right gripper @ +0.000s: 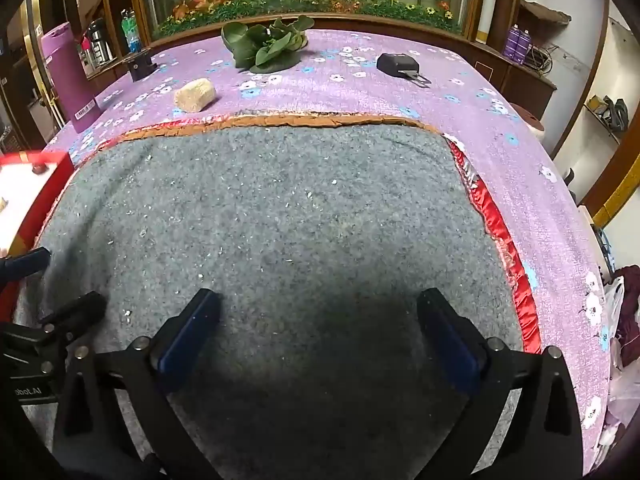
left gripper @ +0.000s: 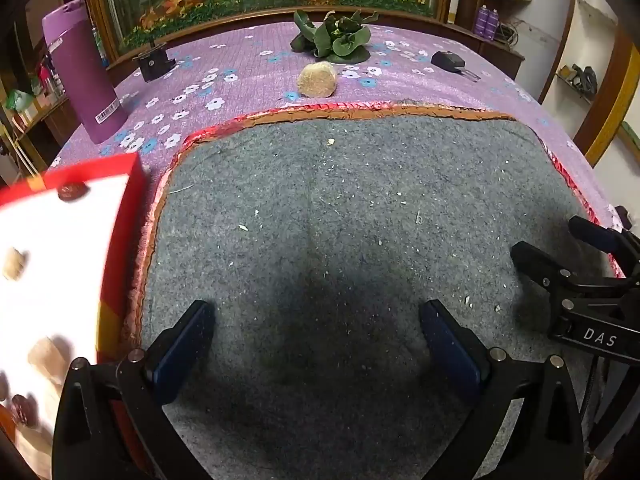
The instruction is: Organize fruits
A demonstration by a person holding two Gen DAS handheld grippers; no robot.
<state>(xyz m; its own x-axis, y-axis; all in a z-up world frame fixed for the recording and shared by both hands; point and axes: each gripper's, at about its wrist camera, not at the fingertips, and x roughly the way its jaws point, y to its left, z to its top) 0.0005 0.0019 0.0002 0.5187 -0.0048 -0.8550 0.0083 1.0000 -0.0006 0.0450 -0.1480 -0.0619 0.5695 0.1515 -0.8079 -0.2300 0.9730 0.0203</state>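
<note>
Small fruits lie loose in a shallow red-walled cardboard box with a white floor (left gripper: 132, 200), which sits just off the left edge of a grey felt mat with an orange and red frilled border (left gripper: 340, 220). In the left wrist view, a wrinkled dark red fruit like a dried date (left gripper: 72, 191) rests near the box's far wall, a pale tan rounded piece (left gripper: 14, 264) lies nearer the middle, and another dark red fruit (left gripper: 22, 408) sits at the near end; the box floor is overexposed and blurred, so other pieces cannot be made out. These fruits look light, small and firm-skinned, likely to roll or skid on the smooth floor, so each is probably best pinched across its short middle with gentle pressure. The left gripper (left gripper: 316, 336) hovers over the mat just right of the box, its blue-padded fingers spread wide with nothing between them. The right gripper (right gripper: 318, 328) is further right over the same mat, likewise spread and empty. Beyond the mat's far edge, on a purple flowered tablecloth (right gripper: 500, 120), lie a beige fibrous loofah-like lump (left gripper: 317, 79) and a bunch of dark green leafy vegetable (left gripper: 334, 36). A rolled purple yoga mat (left gripper: 82, 76) stands beyond the box, and a small black device (right gripper: 398, 65) lies past the mat's far right corner.
</note>
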